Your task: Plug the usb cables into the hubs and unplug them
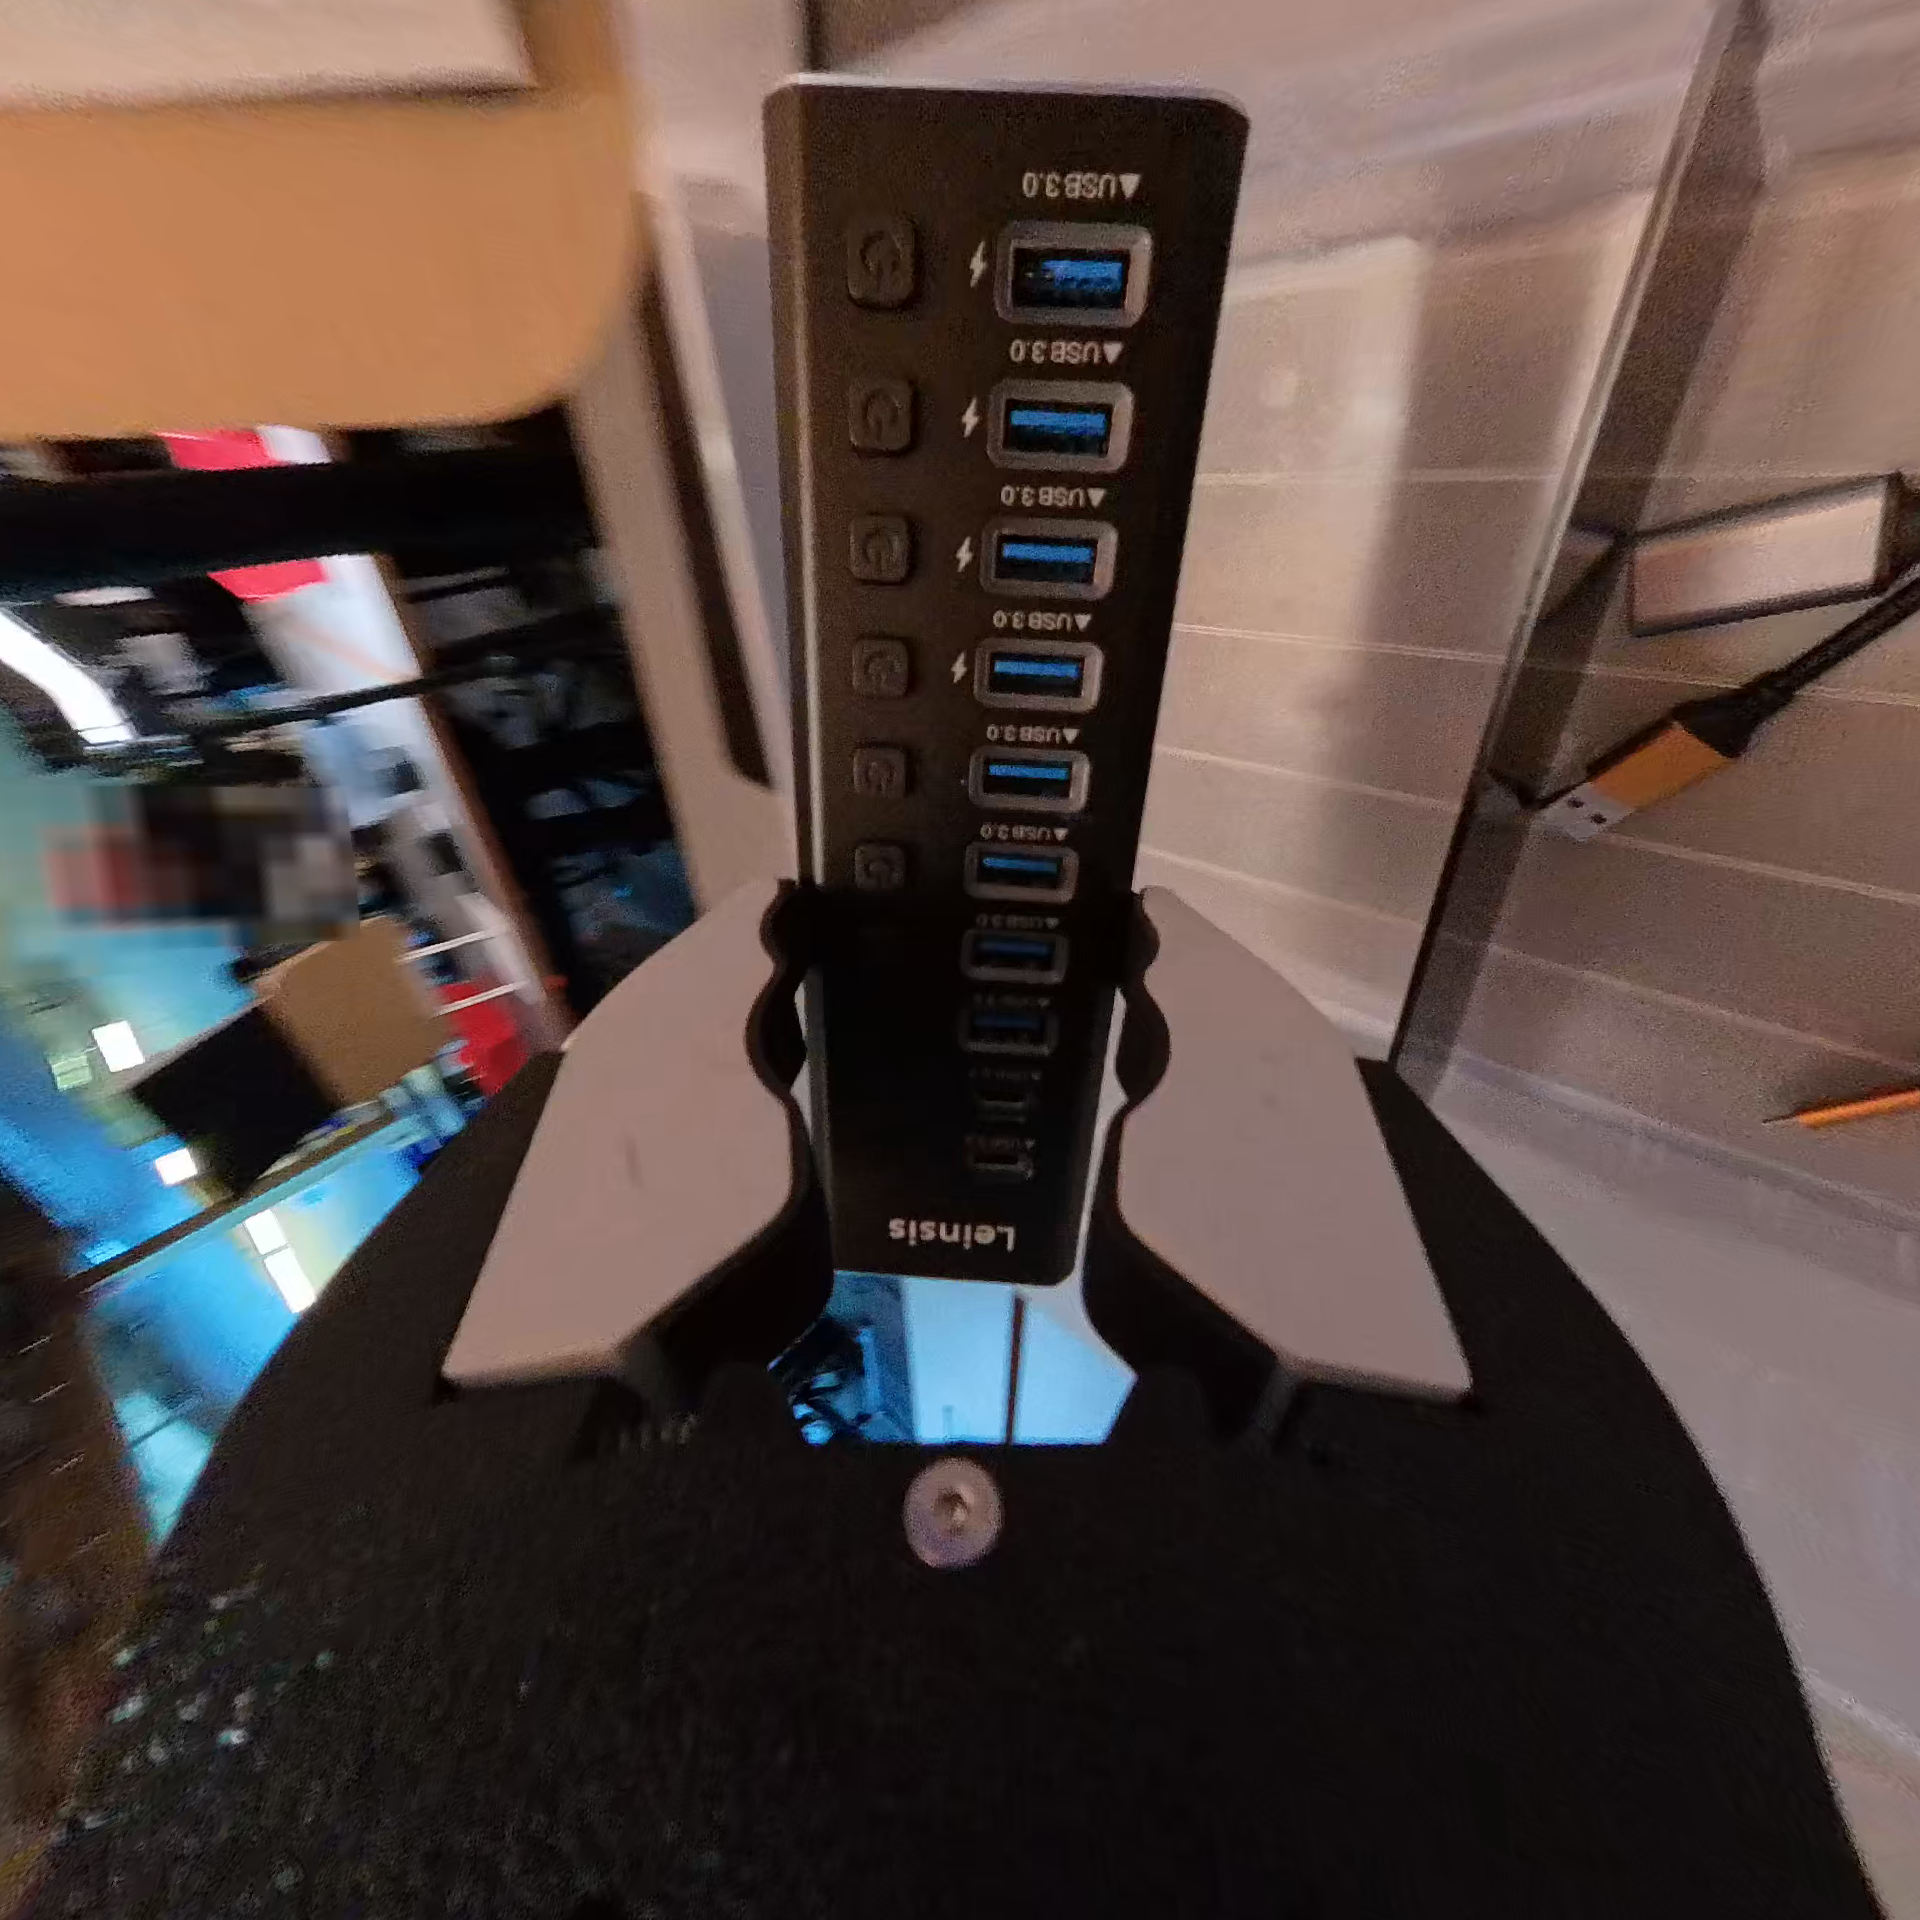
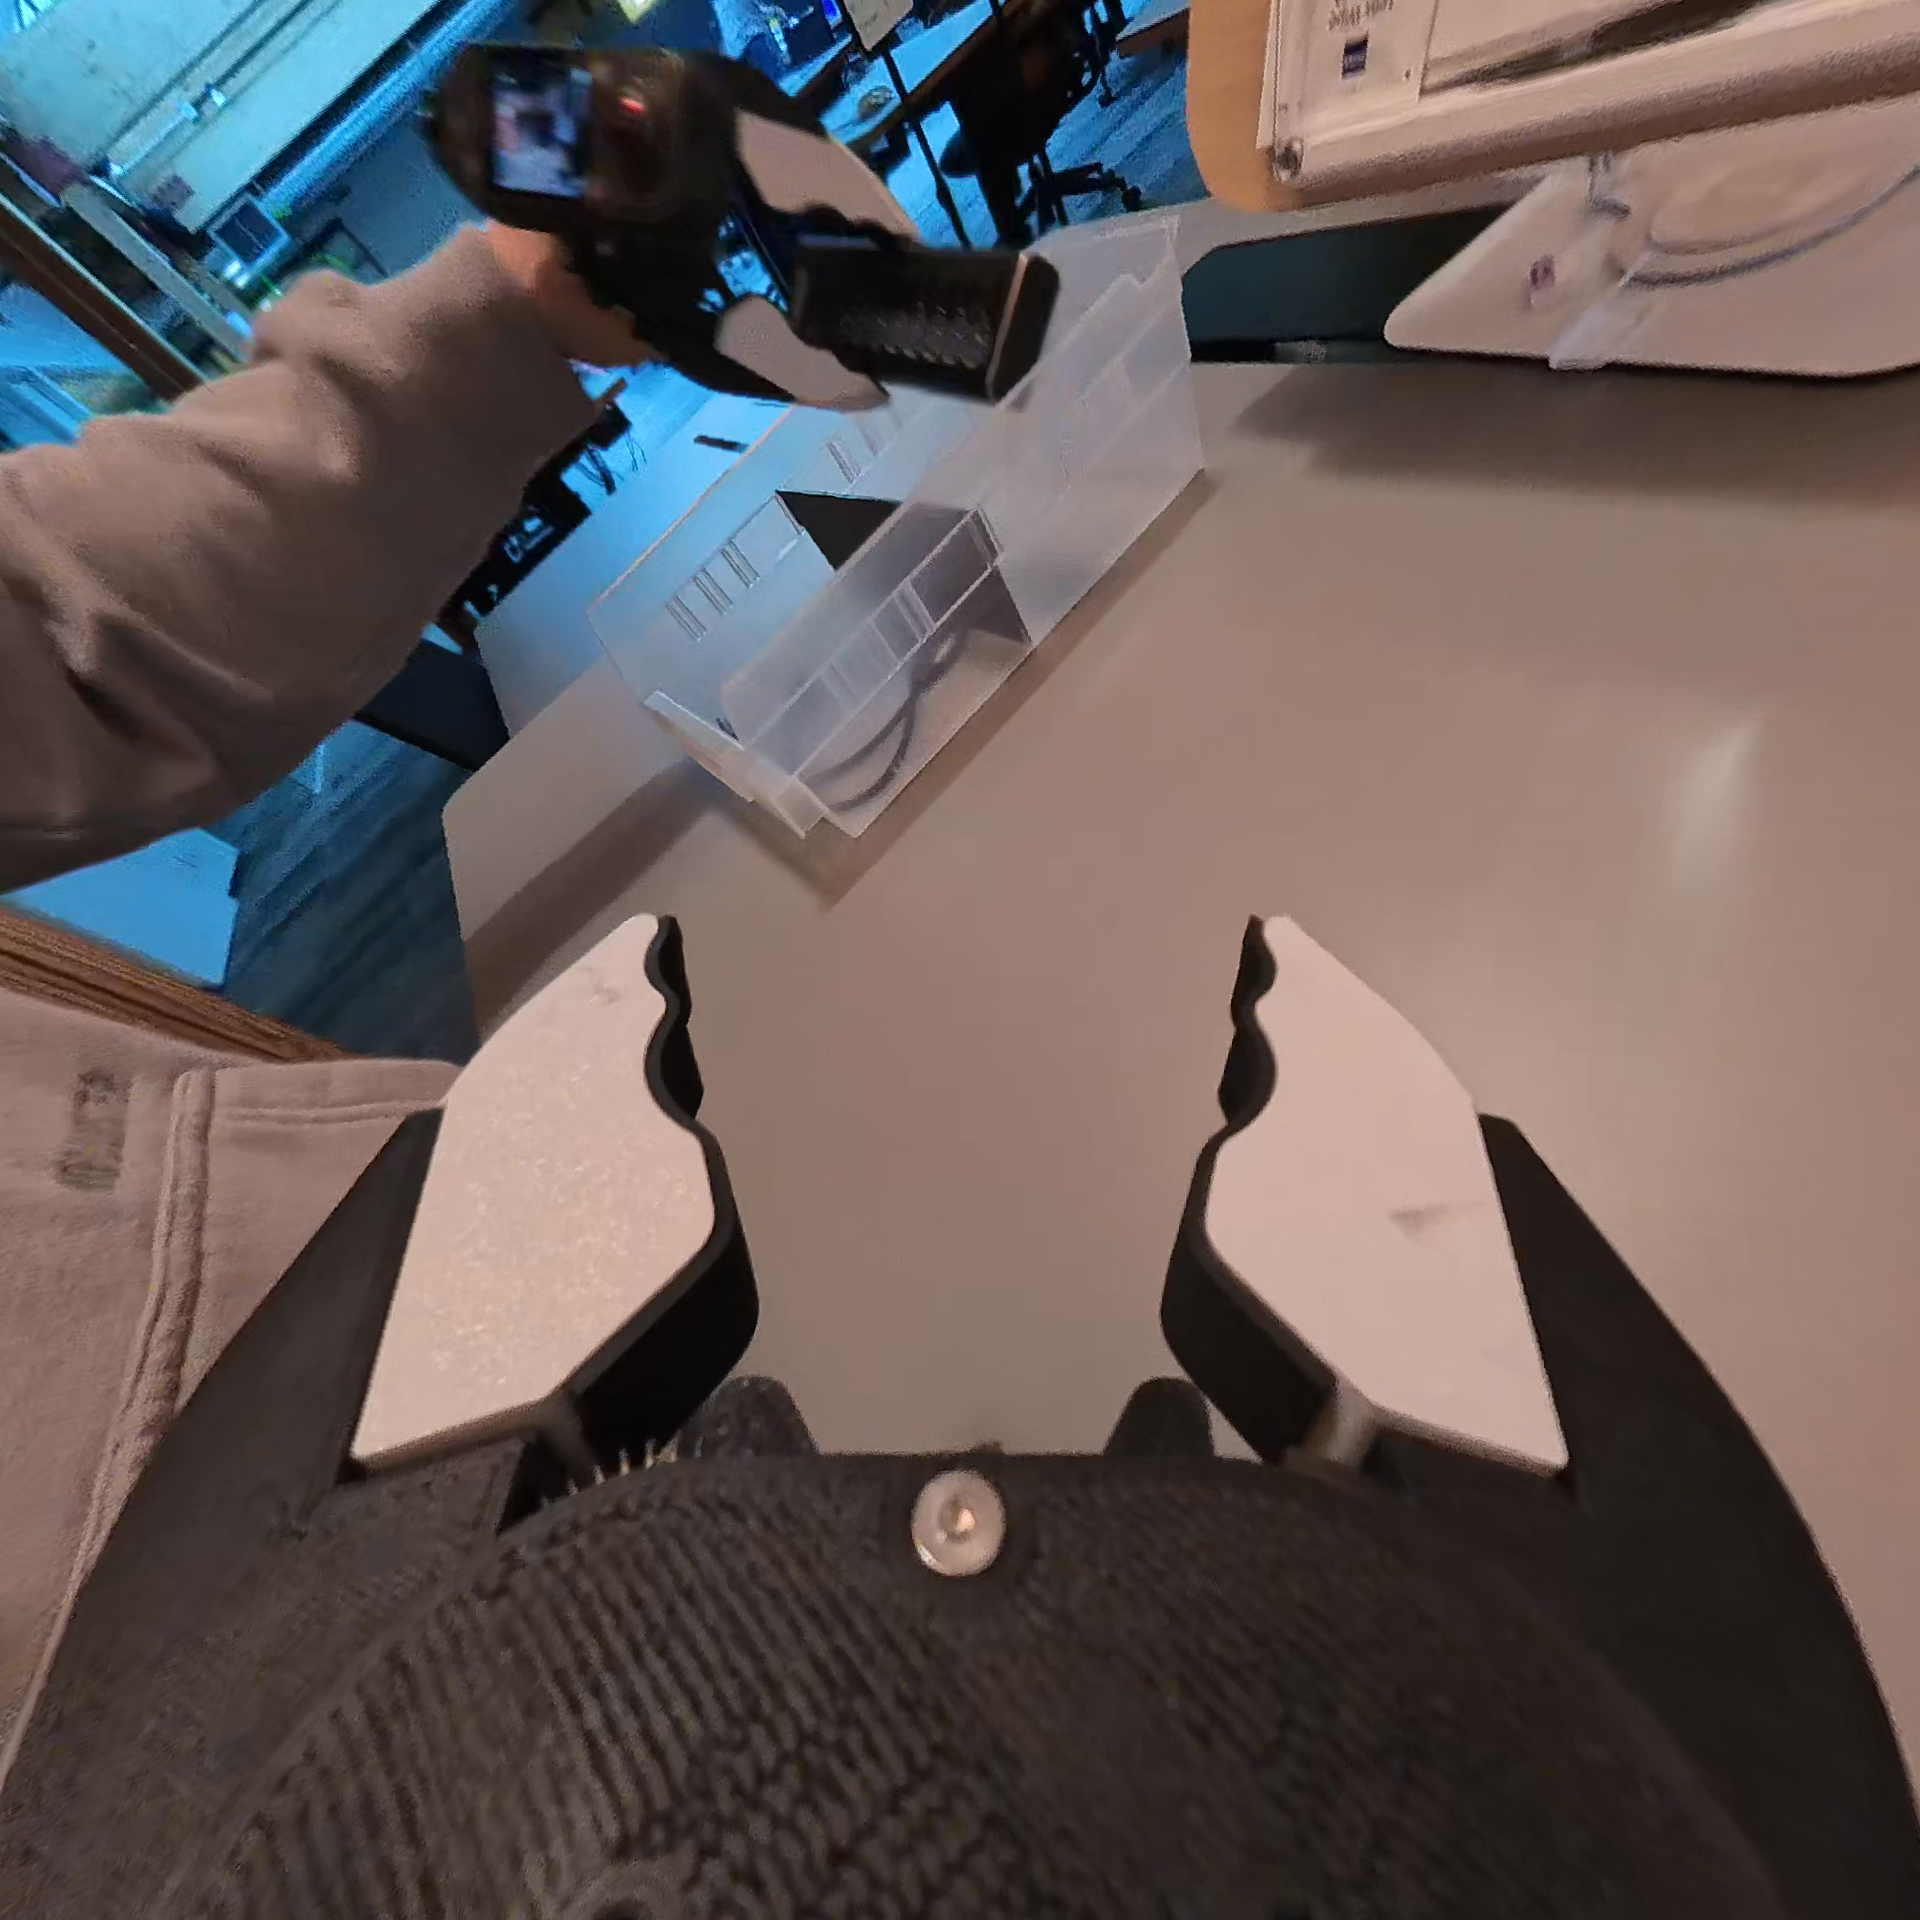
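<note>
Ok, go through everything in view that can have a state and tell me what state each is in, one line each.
USB hub: clamped in the left tongs, held up off the table, visible blue ports all empty.
Left tongs: shut on the hub.
Right tongs: open, empty, above the table.
Orange USB plug: unplugged, lying apart from the hub.
Clear plastic bin: open-topped, on the table, dark cable inside.

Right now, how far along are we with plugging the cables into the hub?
Done: the left claw is shut on the hub and holds it in the air. In hand: nothing in the right claw, open over the table. Left: every visible blue port is empty, and the orange-plug cable lies loose beside the hub, so no plugging is visible.
</note>
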The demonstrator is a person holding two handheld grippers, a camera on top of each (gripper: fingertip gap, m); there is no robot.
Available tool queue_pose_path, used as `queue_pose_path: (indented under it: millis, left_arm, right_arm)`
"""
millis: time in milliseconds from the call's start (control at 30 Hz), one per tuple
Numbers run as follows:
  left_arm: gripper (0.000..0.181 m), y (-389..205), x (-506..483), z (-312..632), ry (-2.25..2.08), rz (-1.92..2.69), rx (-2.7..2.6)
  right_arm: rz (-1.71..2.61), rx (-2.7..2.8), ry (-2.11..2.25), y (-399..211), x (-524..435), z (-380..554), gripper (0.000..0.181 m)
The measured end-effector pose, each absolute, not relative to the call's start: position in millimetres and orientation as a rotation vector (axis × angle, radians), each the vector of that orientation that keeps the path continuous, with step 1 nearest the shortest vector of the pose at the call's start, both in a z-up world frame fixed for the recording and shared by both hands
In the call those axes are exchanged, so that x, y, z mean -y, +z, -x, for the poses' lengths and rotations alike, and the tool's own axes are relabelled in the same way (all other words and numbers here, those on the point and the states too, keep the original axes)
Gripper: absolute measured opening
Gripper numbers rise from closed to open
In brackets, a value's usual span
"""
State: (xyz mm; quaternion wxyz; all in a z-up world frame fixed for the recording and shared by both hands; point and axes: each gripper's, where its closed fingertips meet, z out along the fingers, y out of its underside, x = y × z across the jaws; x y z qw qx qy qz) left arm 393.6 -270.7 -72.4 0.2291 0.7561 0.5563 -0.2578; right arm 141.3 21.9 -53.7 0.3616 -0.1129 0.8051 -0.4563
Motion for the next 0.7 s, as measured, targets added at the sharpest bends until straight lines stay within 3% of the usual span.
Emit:
queue_pose_path:
  millis: [167, 300, 400, 500, 700]
  left_arm:
    - [0.058, 18, 213, -345, -1.096, -1.953, -1.278]
    - [0.058, 40, 149, -290, -1.316, -1.947, -1.084]
    - [0.058, 37, 106, -253, -1.448, -1.986, -0.987]
    - [0.058, 29, 82, -231, -1.533, -2.015, -0.980]
    - [0.058, 14, 64, -212, -1.699, -2.037, -1.029]
  right_arm:
    - [0.317, -2.004, -1.303, -15, 17, -159, 0.104]
    - [0.374, -1.947, -1.397, 17, 50, -184, 0.105]
    - [0.460, -1.934, -1.372, 22, 57, -200, 0.078]
    - [0.531, -1.841, -1.374, 30, 45, -208, 0.032]
    - [0.598, -1.840, -1.436, 27, 28, -194, 0.030]
